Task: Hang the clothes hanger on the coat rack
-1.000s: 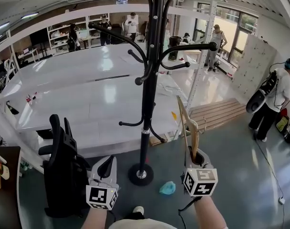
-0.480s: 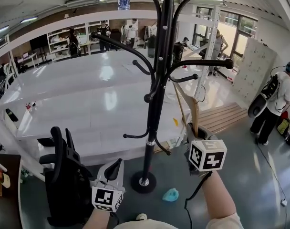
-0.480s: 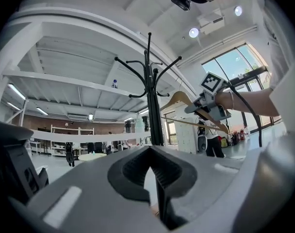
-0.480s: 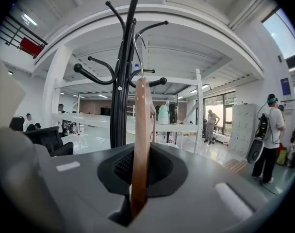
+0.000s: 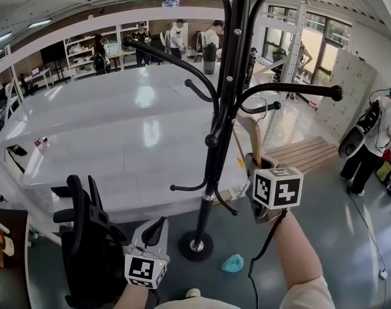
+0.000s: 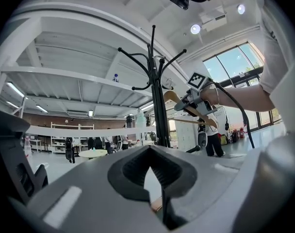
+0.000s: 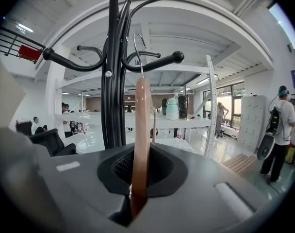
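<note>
Right gripper (image 5: 254, 166): jaws clamped on the lower edge of the pale brown wooden clothes hanger (image 7: 140, 130), which I hold upright.
Hanger position: raised beside the tall black metal coat rack (image 5: 227, 76). Its thin wire hook (image 7: 138, 52) is up among the curved arms, close to the pole. I judge it not yet hung, since the gripper carries all the weight.
Left gripper (image 5: 158, 225): low, well apart from the rack, jaws together with nothing between them.
Risk, hook: the black ball-tipped arm (image 7: 174, 57) ends in a knob. If I come in too low, the wire catches on it instead of clearing it.
Risk, grip: the wood is narrow in the jaws, so a knock against the pole could twist it.
Risk, release: opening before the hook is seated drops the hanger to the floor.
Risk, rack: a sideways push could rock its round base (image 5: 196, 245).
</note>
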`<state>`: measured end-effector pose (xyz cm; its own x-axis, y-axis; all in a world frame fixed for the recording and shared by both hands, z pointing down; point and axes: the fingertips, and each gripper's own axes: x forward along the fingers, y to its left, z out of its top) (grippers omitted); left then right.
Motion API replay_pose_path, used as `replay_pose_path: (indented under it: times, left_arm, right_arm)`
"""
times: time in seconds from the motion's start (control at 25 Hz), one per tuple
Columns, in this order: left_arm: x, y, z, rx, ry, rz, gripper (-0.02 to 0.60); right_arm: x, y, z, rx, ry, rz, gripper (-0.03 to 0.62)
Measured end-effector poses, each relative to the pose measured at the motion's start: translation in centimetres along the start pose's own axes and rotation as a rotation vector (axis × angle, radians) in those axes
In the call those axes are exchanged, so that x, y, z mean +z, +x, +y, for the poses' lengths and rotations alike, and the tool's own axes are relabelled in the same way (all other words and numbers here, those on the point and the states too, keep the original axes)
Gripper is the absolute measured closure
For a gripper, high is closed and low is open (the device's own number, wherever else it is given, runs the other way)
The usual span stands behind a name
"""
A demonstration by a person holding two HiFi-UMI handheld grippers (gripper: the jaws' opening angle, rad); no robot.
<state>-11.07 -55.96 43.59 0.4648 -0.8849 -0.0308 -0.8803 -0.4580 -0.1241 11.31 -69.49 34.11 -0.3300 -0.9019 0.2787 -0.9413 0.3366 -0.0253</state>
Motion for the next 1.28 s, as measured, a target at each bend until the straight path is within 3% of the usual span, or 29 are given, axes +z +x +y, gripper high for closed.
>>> replay_pose_path:
  times: [0.4,0.92,1.0,1.12,1.28]
  left_arm:
    - [-2.2,0.4,1.4,0.013,-0.009,0.036,0.581]
    - [-2.7,1.4,0.5,-0.008,-0.004,0.051,0.581]
    - [-2.7,1.2,0.1,-0.009,-0.01,0.052,0.581]
    - [-2.4,0.6,-0.3,-0.007,-0.012,0.049,0.581]
    - [-2.0,-0.1,-0.8,0.001,-0.02,0.042,0.581]
  right_arm:
    - [-2.8,3.9,-0.1,0.003,0.027,0.059,0.559]
    - [-3.3,3.5,-0.2,0.009,0.081,-0.022,0.545]
    - [-3.3,3.2,0.0,0.022,0.077,-0.041,0.497]
    - [-3.1,2.2,0.5,0.026,0.042,-0.088,0.339]
    - [-1.6,-0.8,0.9,-0.004,-0.025,-0.186,0.296]
